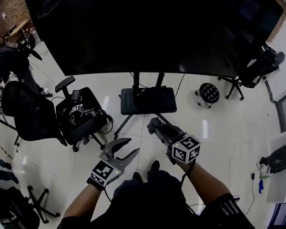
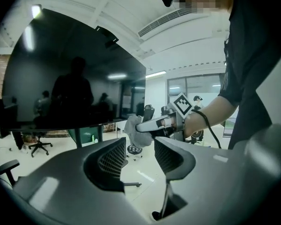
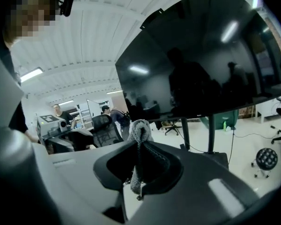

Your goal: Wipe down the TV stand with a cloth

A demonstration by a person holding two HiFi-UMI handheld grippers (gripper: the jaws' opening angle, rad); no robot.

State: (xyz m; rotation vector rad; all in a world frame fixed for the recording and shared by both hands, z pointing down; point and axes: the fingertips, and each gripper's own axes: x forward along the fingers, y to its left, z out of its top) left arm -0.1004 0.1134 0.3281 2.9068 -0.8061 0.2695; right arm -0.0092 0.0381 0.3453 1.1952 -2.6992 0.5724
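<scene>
A big dark TV stands on a black TV stand with two posts and a low shelf, just ahead of me on the pale floor. My right gripper is shut on a grey cloth, which pokes out above its jaws and hangs below them. It is held in the air in front of the stand's shelf. My left gripper is open with nothing between its jaws, lower and to the left. In the left gripper view the cloth bunches at the tip of the right gripper, beyond my open left gripper.
A black office chair loaded with gear and a second dark chair stand left of the stand. A round black stool and another chair are on the right. A white unit sits at the right edge. People sit at desks.
</scene>
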